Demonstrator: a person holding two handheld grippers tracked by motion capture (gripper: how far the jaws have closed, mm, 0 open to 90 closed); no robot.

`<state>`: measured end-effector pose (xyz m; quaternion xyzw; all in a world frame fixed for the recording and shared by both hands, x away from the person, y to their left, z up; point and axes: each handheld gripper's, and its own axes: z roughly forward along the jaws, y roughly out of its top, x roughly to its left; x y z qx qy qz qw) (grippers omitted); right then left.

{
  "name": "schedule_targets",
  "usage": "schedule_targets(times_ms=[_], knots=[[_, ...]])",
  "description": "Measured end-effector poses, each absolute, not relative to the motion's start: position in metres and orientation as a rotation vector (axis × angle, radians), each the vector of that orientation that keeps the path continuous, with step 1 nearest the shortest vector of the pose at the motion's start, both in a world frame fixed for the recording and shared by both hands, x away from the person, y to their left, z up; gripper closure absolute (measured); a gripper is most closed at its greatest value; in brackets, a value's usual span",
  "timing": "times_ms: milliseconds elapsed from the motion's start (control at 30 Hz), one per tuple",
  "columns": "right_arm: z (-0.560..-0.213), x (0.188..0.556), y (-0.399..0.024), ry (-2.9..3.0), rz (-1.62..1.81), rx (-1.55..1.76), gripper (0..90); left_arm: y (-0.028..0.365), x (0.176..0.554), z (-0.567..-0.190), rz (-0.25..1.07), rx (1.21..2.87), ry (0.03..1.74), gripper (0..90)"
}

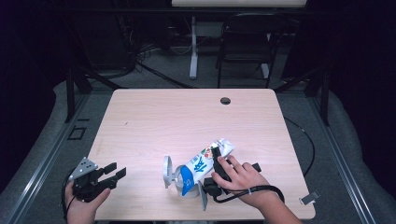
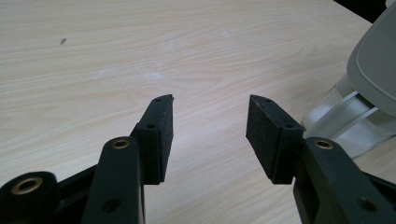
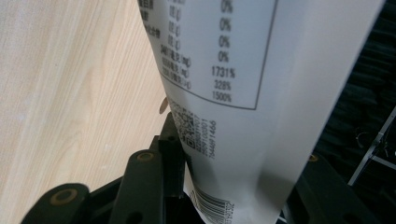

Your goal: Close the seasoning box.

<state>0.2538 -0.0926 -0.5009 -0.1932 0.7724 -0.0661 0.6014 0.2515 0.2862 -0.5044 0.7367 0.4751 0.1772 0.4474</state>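
A white and blue printed pouch [image 1: 205, 161] hangs tilted over the near middle of the table, its lower end at a clear container [image 1: 183, 183] with a grey lid part [image 1: 167, 171]. My right gripper [image 1: 216, 158] is shut on the pouch's upper half. In the right gripper view the pouch's white back [image 3: 233, 93] with its printed table and barcode sits between the jaws of that gripper [image 3: 238, 154]; the right-hand pad is hidden behind it. My left gripper [image 1: 116, 169] stands open and empty at the near left corner. In its own view this gripper [image 2: 210, 121] hovers over bare wood, the container [image 2: 336, 121] to its right.
The light wooden table [image 1: 187, 116] has a cable hole [image 1: 225, 100] near its far edge. A small grey clip [image 1: 309, 198] lies at the near right corner. A dark chair [image 1: 247, 42] and a white table leg [image 1: 193, 51] stand beyond the table.
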Motion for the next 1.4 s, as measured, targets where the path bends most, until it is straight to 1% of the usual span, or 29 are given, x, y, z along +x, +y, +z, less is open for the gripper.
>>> schedule_targets(times_ms=[1400], knots=[[-0.4971,0.2508,-0.0924,1.778,-0.145,-0.45,70.3,0.2867,0.2513,-0.5039,0.44,1.821,1.177,51.6]])
